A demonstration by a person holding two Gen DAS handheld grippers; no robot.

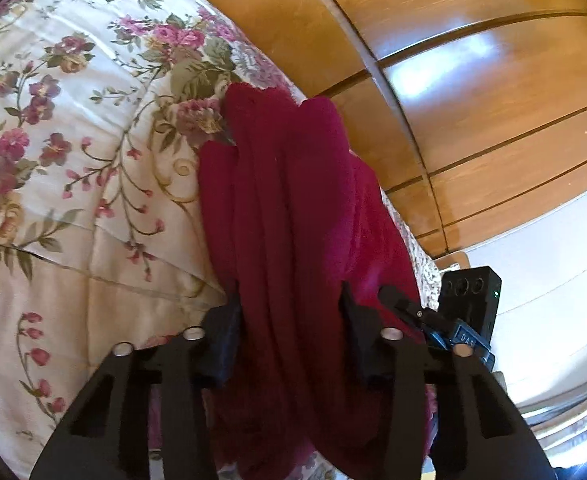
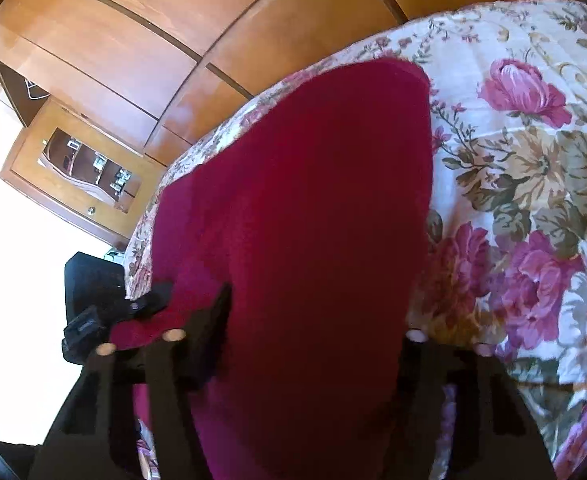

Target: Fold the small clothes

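While a dark red garment (image 1: 293, 208) lies on a bed covered by a cream bedspread (image 1: 73, 152) printed with pink and purple flowers, both cameras look along their own fingers at it; seen from the left wrist, the cloth runs away from the camera in long soft ridges towards the far edge of the bed, with a wooden wardrobe (image 1: 473, 92) behind; the left hand-held gripper (image 1: 289, 316) has its two black fingers on either side of a gathered bunch of the red cloth, and they appear to press into it, so it seems to be gripping the garment; the other tool shows at the right edge of this view, close beside it; seen from the right wrist, the garment (image 2: 305, 208) fills the middle as a broad, smoother panel with a rounded far end; the right hand-held gripper (image 2: 317, 320) has cloth bulging between its fingers and likewise looks clamped on the near edge; judging by this, the garment is taken up at its near end by both tools, but no clean fold can be seen yet; the folding itself seems to be just starting, with the folds and any other clothes still to do.
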